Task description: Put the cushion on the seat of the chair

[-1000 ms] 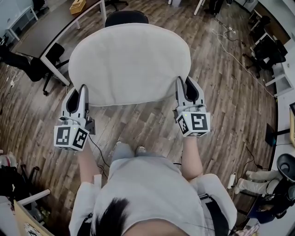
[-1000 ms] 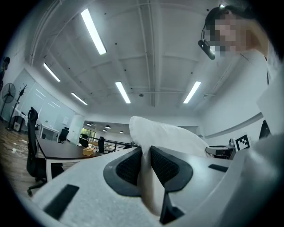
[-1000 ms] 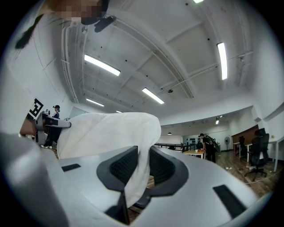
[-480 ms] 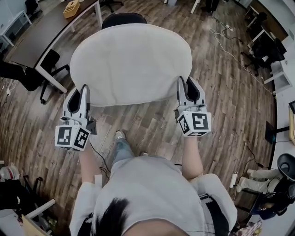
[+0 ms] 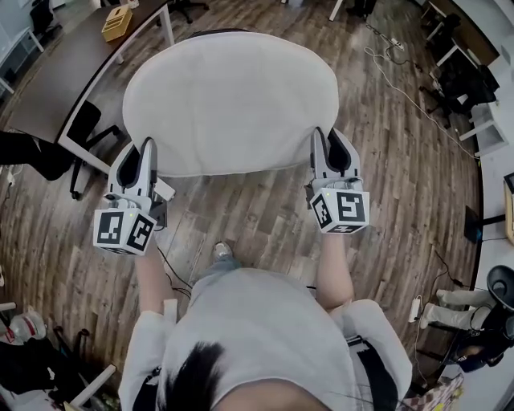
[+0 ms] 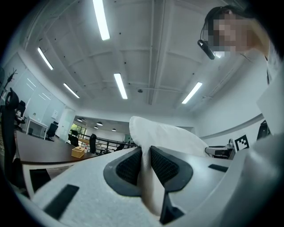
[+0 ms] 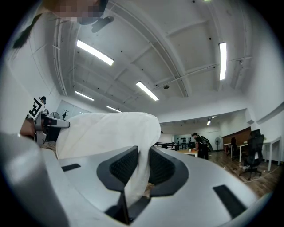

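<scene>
A large white cushion (image 5: pixel 230 100) hangs flat in the air in front of me, above the wood floor. My left gripper (image 5: pixel 148 154) is shut on its near left edge and my right gripper (image 5: pixel 323 144) is shut on its near right edge. In the left gripper view the white cushion (image 6: pixel 166 135) is pinched between the dark pads of that gripper (image 6: pixel 145 156). The right gripper view shows the cushion (image 7: pixel 104 131) squeezed the same way in that gripper (image 7: pixel 143 157). The black chair (image 5: pixel 210 32) is almost wholly hidden behind the cushion's far edge.
A dark desk (image 5: pixel 68 68) with a wooden box (image 5: pixel 116 22) stands at the upper left, with a black office chair (image 5: pixel 84 124) beside it. More chairs and desks line the right edge (image 5: pixel 462 84). Cables lie on the floor (image 5: pixel 397 76). My foot (image 5: pixel 222 252) shows below.
Both grippers have carried the cushion forward across the floor toward the chair, whose back is now nearly covered by the cushion. The desk and floor have slid toward me. My feet have stepped.
</scene>
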### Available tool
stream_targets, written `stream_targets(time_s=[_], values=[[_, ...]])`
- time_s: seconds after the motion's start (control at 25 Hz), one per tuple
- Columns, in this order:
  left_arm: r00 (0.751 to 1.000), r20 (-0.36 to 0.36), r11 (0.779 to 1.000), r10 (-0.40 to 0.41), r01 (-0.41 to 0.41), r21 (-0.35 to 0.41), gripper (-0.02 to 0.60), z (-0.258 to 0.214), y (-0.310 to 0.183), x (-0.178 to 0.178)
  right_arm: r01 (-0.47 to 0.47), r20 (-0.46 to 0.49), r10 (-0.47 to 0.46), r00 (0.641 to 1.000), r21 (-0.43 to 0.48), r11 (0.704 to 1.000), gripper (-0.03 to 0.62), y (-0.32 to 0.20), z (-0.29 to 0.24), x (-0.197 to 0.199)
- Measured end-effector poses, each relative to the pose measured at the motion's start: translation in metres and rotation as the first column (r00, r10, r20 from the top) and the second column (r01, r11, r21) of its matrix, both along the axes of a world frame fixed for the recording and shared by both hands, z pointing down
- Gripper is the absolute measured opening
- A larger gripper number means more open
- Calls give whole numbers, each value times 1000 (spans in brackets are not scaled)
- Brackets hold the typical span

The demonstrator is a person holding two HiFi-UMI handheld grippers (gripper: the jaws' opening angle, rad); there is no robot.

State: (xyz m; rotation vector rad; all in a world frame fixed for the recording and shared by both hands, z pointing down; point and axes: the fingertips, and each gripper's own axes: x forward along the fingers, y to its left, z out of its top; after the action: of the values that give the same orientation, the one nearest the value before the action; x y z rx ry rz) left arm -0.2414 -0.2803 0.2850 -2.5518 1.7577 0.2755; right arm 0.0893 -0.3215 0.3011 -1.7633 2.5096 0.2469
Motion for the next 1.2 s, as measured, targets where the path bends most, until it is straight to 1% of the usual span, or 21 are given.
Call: stream_targets(time_s=[0.24,0.36,0.56,0.76,0.96,1.08,1.2], values=[[998,6,998,60,-60,-4,60,2,-53,-35,-56,6,56,998,-8,998,72,-38,3,-34],[997,5,997,76,-76,-11,60,6,-75,-51,-71,9,71,997,-26,997,72,-54,8,-48],[996,-20,994,91,-92,-52,60,25,-107,-62,-80,-8,79,997,-77,994,72,-82,20,-59],[995,-40,989,91,-95,-111,60,52,-152,-71,-72,-9,71,997,-134,988,72,-127,43,-66],[996,-45,980,77,-84,-178,60,83,-216,-82,-58,12,62,998,-207,977,72,-197,80,-77],[997,-43,969,61,-69,-235,60,105,-258,-88,-50,15,56,998,-261,964,72,-243,106,-83],[998,-44,951,43,-54,-304,60,134,-300,-94,-37,17,45,999,-323,946,72,-287,135,-89]])
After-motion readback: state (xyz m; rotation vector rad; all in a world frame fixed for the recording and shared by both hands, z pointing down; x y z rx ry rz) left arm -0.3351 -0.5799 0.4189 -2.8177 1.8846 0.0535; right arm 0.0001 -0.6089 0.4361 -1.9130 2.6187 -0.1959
